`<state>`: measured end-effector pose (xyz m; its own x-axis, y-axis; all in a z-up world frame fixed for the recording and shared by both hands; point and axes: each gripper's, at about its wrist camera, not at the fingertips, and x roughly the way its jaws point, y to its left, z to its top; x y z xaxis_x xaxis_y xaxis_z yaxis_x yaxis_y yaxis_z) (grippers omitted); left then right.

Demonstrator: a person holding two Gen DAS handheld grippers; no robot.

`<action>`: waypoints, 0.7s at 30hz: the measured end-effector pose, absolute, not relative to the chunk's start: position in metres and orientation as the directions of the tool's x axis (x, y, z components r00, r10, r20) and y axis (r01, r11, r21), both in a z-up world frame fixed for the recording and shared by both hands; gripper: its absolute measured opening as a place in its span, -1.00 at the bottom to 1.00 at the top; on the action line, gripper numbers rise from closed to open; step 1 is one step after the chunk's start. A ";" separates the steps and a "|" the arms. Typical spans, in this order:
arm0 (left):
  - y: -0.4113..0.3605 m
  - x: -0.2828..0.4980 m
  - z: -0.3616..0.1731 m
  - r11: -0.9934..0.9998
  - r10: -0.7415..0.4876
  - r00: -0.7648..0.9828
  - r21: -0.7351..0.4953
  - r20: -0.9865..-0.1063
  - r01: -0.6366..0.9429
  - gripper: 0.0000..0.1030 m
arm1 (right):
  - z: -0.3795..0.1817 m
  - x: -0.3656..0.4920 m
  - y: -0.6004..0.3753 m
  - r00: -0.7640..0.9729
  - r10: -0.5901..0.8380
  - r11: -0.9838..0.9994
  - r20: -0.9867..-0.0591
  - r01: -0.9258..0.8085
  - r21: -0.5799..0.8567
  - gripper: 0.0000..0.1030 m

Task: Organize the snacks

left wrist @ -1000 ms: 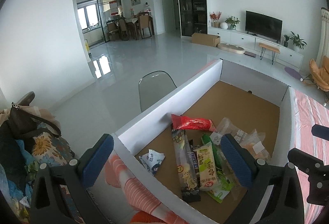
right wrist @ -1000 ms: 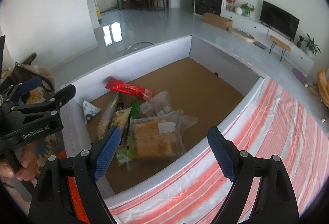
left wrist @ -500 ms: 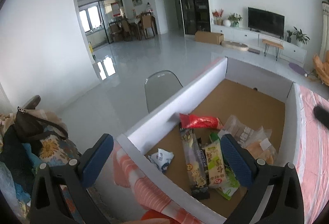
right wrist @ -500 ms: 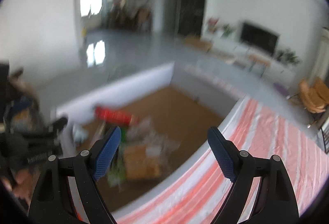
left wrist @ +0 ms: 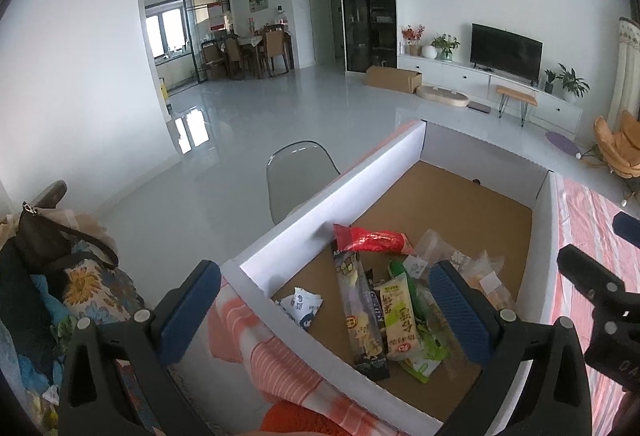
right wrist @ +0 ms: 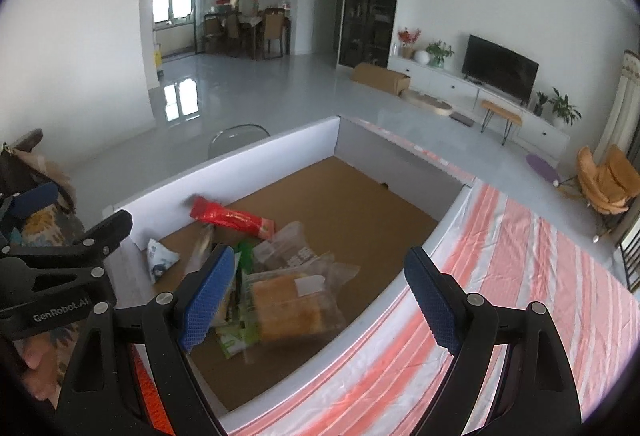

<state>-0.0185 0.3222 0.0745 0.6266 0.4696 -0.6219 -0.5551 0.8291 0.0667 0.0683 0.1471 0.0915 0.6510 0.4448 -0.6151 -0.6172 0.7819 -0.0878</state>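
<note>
**Snacks heaped at one end of the box as both grippers hang back, fingers wide**

The snack packets (right wrist: 276, 276) lie piled on the cardboard floor by the box's (left wrist: 320, 196) near-left corner, red wrapper (left wrist: 370, 240) against the left wall, much as a second ago; only the right gripper (right wrist: 320, 300), blurred half a second back, has steadied above the near wall. It and the left gripper (left wrist: 324, 312) both hold nothing. The far half of the floor is bare, walled on every side.

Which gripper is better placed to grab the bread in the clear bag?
Probably the right gripper: its open jaws frame the clear-bagged bread. The open left gripper frames other packets.
</note>
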 end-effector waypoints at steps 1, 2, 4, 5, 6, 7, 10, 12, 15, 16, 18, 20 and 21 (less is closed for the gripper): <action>0.323 -0.019 0.074 0.828 0.471 0.624 0.068 -0.623 -0.557 1.00 | 0.092 0.068 0.147 0.649 0.444 0.783 -0.617 -0.616 -0.085 0.73; 0.323 -0.019 0.074 0.828 0.470 0.623 0.067 -0.625 -0.557 1.00 | 0.092 0.068 0.147 0.646 0.444 0.783 -0.621 -0.616 -0.081 0.73; 0.323 -0.019 0.075 0.829 0.469 0.624 0.068 -0.625 -0.555 1.00 | 0.091 0.069 0.146 0.635 0.445 0.784 -0.631 -0.617 -0.069 0.73; 0.323 -0.019 0.075 0.830 0.466 0.625 0.064 -0.626 -0.555 1.00 | 0.091 0.069 0.146 0.631 0.446 0.783 -0.634 -0.619 -0.065 0.73; 0.323 -0.020 0.075 0.831 0.462 0.627 0.060 -0.627 -0.553 1.00 | 0.090 0.070 0.146 0.629 0.445 0.783 -0.638 -0.619 -0.064 0.73; 0.324 -0.020 0.075 0.832 0.461 0.628 0.059 -0.627 -0.552 1.00 | 0.089 0.070 0.147 0.628 0.442 0.784 -0.640 -0.617 -0.064 0.73; 0.324 -0.019 0.074 0.831 0.461 0.625 0.059 -0.630 -0.553 1.00 | 0.086 0.071 0.146 0.620 0.439 0.786 -0.651 -0.616 -0.056 0.73; 0.324 -0.019 0.075 0.831 0.459 0.623 0.057 -0.633 -0.554 1.00 | 0.085 0.071 0.146 0.617 0.436 0.787 -0.655 -0.615 -0.055 0.73; 0.325 -0.020 0.076 0.829 0.463 0.620 0.062 -0.634 -0.556 1.00 | 0.085 0.071 0.146 0.615 0.431 0.788 -0.660 -0.613 -0.057 0.73; 0.326 -0.019 0.076 0.829 0.463 0.620 0.062 -0.634 -0.556 1.00 | 0.085 0.072 0.145 0.613 0.431 0.789 -0.662 -0.612 -0.054 0.73; 0.326 -0.020 0.076 0.831 0.461 0.620 0.063 -0.634 -0.553 1.00 | 0.085 0.072 0.145 0.608 0.431 0.790 -0.666 -0.611 -0.047 0.73; 0.326 -0.019 0.075 0.832 0.458 0.620 0.062 -0.637 -0.551 1.00 | 0.085 0.072 0.146 0.604 0.432 0.790 -0.670 -0.612 -0.042 0.73; 0.326 -0.019 0.074 0.833 0.457 0.620 0.062 -0.638 -0.550 1.00 | 0.084 0.072 0.146 0.603 0.432 0.790 -0.671 -0.612 -0.041 0.73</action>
